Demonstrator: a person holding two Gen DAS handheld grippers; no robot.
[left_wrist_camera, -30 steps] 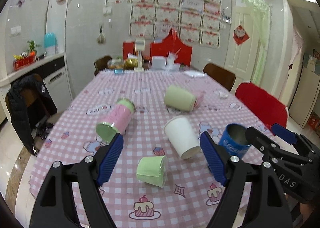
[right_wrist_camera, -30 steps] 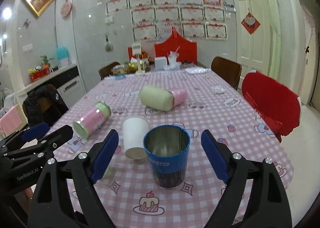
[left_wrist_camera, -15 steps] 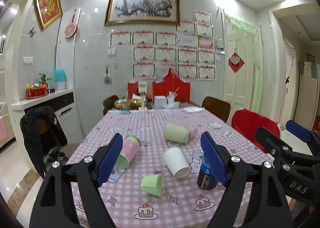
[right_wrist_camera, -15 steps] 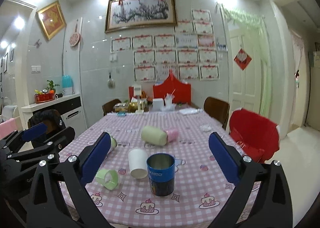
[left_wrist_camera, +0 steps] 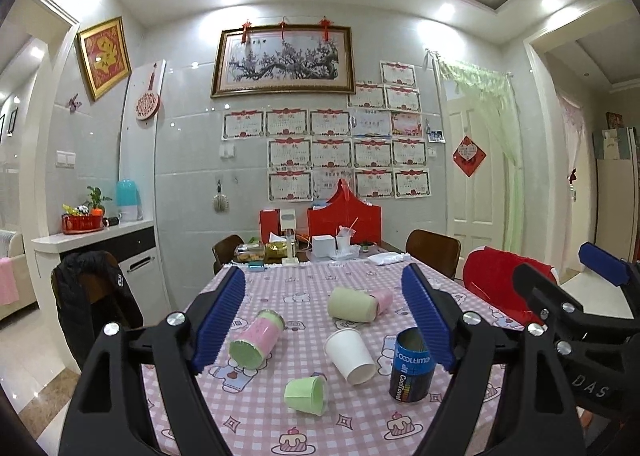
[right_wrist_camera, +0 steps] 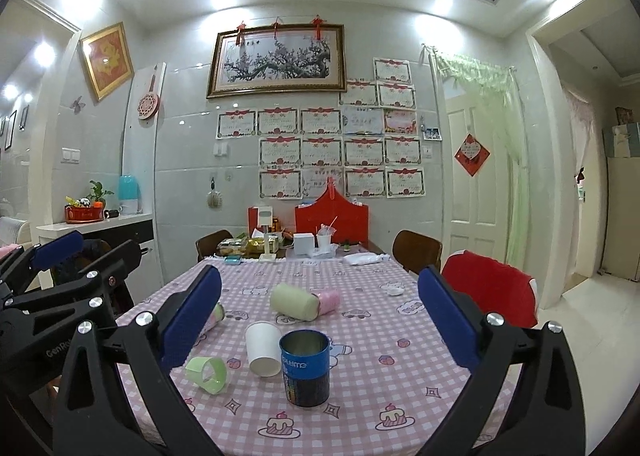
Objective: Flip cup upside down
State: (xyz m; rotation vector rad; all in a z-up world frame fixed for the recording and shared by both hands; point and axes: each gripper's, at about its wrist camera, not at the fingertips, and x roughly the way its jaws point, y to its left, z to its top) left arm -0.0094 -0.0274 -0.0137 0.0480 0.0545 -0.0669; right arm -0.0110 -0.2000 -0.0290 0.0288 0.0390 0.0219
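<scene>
A blue metal cup (left_wrist_camera: 411,366) (right_wrist_camera: 305,366) stands upright, mouth up, near the front of the pink checked table (left_wrist_camera: 352,424) (right_wrist_camera: 400,376). A white paper cup (left_wrist_camera: 350,349) (right_wrist_camera: 262,348), a small green cup (left_wrist_camera: 306,394) (right_wrist_camera: 207,374), a pink-and-green cup (left_wrist_camera: 256,338) and a pale green cup (left_wrist_camera: 352,305) (right_wrist_camera: 294,301) lie on their sides. My left gripper (left_wrist_camera: 324,320) and my right gripper (right_wrist_camera: 320,316) are both open and empty, held back from the table above its front edge.
A red chair (right_wrist_camera: 490,294) stands at the table's right, a chair with a black jacket (left_wrist_camera: 94,296) at its left. Boxes, food and a red holder (right_wrist_camera: 332,220) crowd the table's far end. A doorway (right_wrist_camera: 592,216) opens at the right.
Both grippers have pulled back and tilted up from the cups, so the table looks smaller and lower. The cups have not moved. Both grippers stay open.
</scene>
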